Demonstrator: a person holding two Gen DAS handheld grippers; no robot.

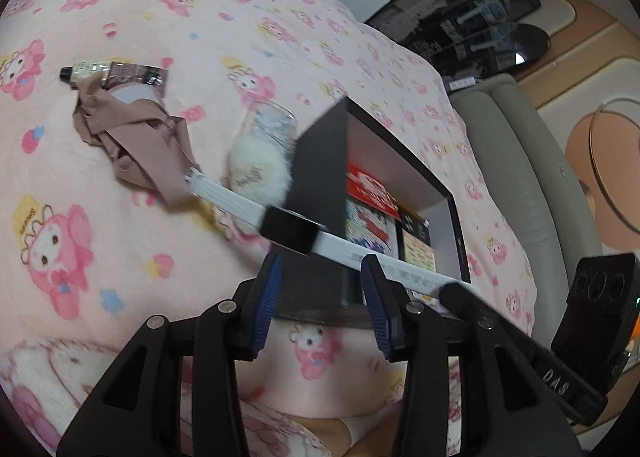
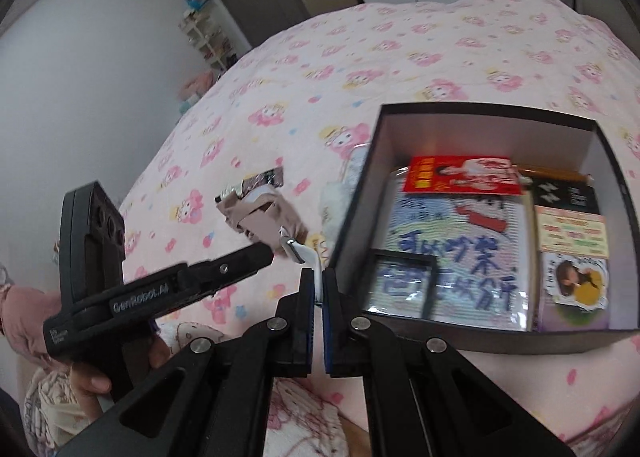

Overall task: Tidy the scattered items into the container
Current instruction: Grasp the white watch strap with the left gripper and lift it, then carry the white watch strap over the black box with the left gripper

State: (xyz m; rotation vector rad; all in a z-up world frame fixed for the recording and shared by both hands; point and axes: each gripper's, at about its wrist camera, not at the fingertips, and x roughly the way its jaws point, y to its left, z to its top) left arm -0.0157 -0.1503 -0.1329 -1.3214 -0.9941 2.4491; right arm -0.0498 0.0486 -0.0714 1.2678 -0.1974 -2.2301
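Watch (image 1: 292, 229), with its white strap and black face, hangs above the pink blanket (image 1: 120, 37) just beside the black box (image 2: 484, 113), its strap pinched in the right gripper (image 2: 319, 285). Only the left wrist view shows the left gripper (image 1: 320, 309) spread and empty, and the beige cloth (image 1: 136, 137) beyond the box. Only the right wrist view shows cards lying inside the box.

left gripper (image 1: 320, 305) black plastic linkage arms w/ silver round pivot screws, blue ribbed pads (image 1: 269, 297), right gripper (image 2: 319, 289) same build, white "GenRobot.AI" lettering on handle, pink sleeve (image 2: 22, 317) w/ patterned cuff
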